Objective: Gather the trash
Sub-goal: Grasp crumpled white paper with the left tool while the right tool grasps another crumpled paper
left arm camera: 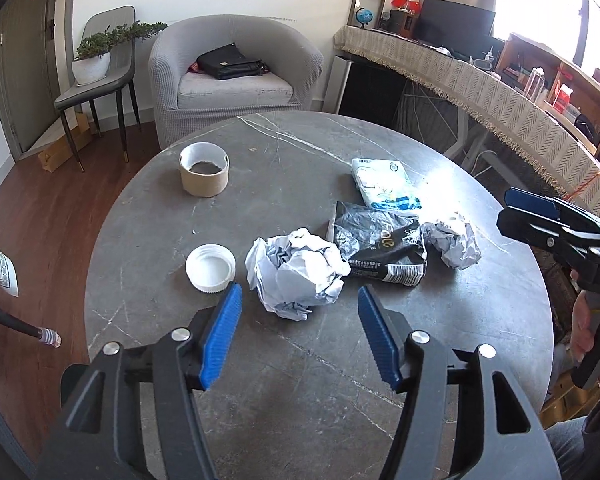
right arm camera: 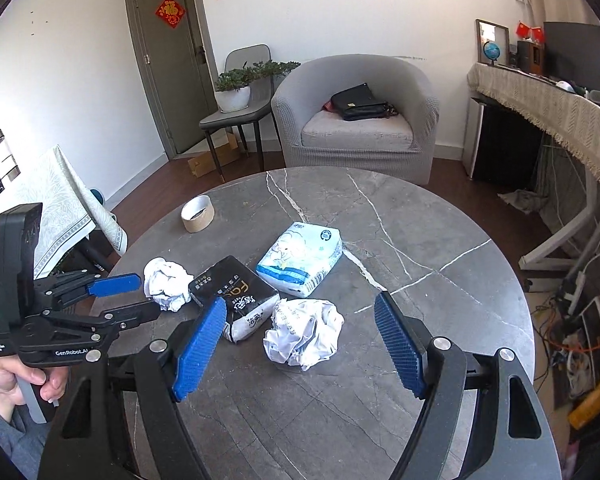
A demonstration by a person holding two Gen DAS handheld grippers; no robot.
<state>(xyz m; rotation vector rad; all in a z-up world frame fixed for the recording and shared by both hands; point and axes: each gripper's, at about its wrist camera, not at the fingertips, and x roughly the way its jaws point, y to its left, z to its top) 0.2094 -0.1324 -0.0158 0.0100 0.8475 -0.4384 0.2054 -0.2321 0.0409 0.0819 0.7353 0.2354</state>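
Beyond the bench's far edge we see a grey armchair (right arm camera: 356,120) holding a black bag (right arm camera: 358,107), and a potted plant (right arm camera: 236,88) on a chair (right arm camera: 236,118).

The round grey marble table (left arm camera: 308,380) carries two crumpled paper wads (left arm camera: 296,276), two tissue packs (left arm camera: 380,246), a tape roll (left arm camera: 204,176) and a white lid (left arm camera: 211,267).

Grey white-veined table (right arm camera: 380,216), blue claw pads (right arm camera: 198,344)

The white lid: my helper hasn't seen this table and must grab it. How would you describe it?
On the round grey marble table, look left of the large crumpled paper ball. The white lid lies there open side up, flat and ribbed-edged, unlike the taller cardboard tape roll farther back.
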